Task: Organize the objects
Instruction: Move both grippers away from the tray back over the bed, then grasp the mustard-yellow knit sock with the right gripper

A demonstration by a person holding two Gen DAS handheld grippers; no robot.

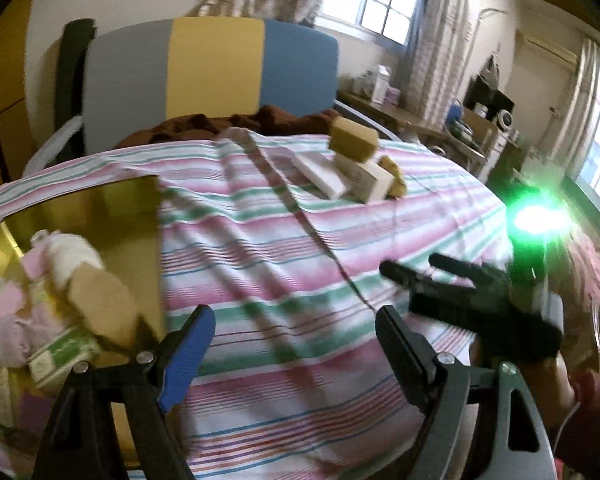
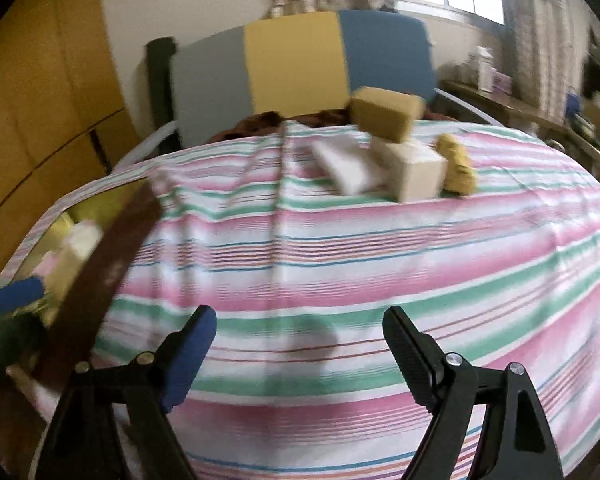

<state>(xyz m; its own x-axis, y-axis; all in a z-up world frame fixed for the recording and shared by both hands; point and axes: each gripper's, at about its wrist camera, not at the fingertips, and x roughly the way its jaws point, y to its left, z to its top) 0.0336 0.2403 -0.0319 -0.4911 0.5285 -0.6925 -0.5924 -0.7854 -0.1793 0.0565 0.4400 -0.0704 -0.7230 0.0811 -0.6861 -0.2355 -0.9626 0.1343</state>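
With both the left gripper [image 1: 292, 344] and right gripper [image 2: 300, 344] spread and empty, the boxes [image 2: 384, 160] sit stacked at one o'clock on the bed [image 2: 340, 248], so a careless grab could topple them.

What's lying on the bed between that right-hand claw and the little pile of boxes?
Nothing but striped bedsheet. In the right wrist view, the stretch from the right gripper to the boxes is bare.

On the bed [image 2: 340, 240], boxes [image 2: 384, 152] huddle near the far edge, one box [image 2: 384, 114] stacked on top; headboard [image 2: 296, 60] behind; at the left edge, a container [image 1: 80, 208] holding plush toys [image 1: 40, 280].
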